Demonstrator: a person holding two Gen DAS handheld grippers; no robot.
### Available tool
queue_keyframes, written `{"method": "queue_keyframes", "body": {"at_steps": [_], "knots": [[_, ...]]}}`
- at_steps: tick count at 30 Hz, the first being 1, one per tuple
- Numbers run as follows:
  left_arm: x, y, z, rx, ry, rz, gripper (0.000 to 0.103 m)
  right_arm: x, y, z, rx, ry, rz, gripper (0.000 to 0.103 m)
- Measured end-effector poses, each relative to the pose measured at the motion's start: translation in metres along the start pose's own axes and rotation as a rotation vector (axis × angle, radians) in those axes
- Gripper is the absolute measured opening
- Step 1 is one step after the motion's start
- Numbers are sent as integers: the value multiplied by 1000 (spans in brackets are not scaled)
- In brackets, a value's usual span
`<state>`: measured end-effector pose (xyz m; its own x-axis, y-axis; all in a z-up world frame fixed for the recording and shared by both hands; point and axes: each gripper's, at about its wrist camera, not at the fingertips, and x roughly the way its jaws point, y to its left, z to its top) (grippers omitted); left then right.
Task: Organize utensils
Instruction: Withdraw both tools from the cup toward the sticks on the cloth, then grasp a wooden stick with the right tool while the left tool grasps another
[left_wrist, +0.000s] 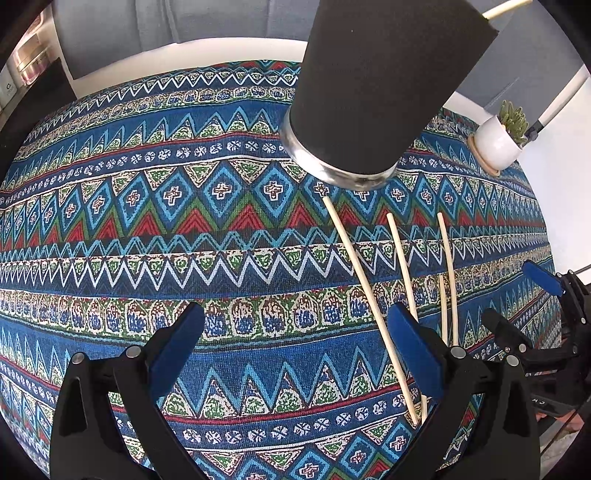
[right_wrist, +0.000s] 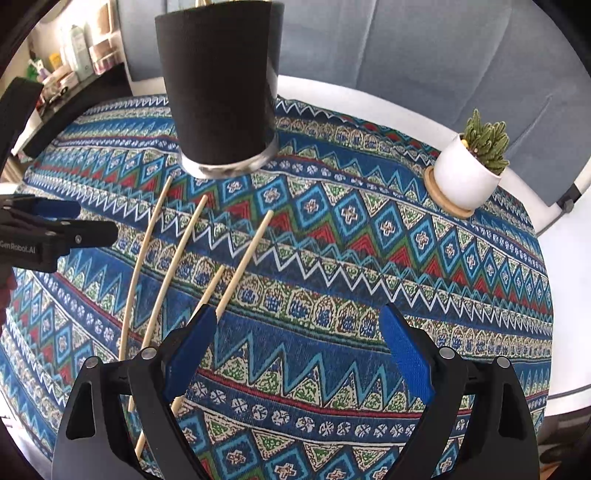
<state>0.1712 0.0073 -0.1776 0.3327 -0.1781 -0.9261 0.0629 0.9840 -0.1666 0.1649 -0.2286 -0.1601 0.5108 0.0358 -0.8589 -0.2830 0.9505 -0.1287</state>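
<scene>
Several pale wooden chopsticks (left_wrist: 361, 288) (right_wrist: 246, 258) lie loose on a blue patterned tablecloth (left_wrist: 184, 229) (right_wrist: 369, 258), pointing toward a tall cup in a black sleeve (left_wrist: 388, 92) (right_wrist: 221, 92). One more stick (left_wrist: 506, 9) pokes out of the cup's top. My left gripper (left_wrist: 299, 347) hangs open just above the cloth, and the sticks run under its right finger (left_wrist: 417, 347). My right gripper (right_wrist: 299, 354) is open too, its left finger (right_wrist: 192, 354) over the same sticks. Nothing sits between either pair of pads. Each gripper shows in the other's view: right gripper (left_wrist: 524, 299), left gripper (right_wrist: 98, 221).
A small green plant in a white pot (right_wrist: 465, 177) (left_wrist: 495, 142) stands on a wooden coaster at the table's far right. A grey-blue sofa (right_wrist: 443, 55) runs behind the round white table. A shelf with bottles (right_wrist: 77, 51) is at the far left.
</scene>
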Motion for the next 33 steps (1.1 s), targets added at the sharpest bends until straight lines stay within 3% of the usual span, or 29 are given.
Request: {"method": "queue_keyframes", "body": {"at_steps": [13, 22, 26, 28, 29, 33], "knots": [[34, -30, 18, 59, 100, 77, 97, 21, 10, -7, 2, 67, 22, 85], [62, -63, 36, 114, 125, 156, 98, 36, 17, 4, 37, 103, 35, 88], [71, -75, 41, 106, 118, 156, 99, 37, 19, 4, 41, 90, 13, 94], [70, -72, 39, 100, 118, 154, 99, 39, 13, 1, 103, 102, 47, 95], [70, -71, 38, 98, 125, 154, 99, 42, 7, 0, 151, 118, 74, 96], [72, -69, 40, 117, 178, 151, 99, 45, 3, 4, 141, 140, 70, 96]]}}
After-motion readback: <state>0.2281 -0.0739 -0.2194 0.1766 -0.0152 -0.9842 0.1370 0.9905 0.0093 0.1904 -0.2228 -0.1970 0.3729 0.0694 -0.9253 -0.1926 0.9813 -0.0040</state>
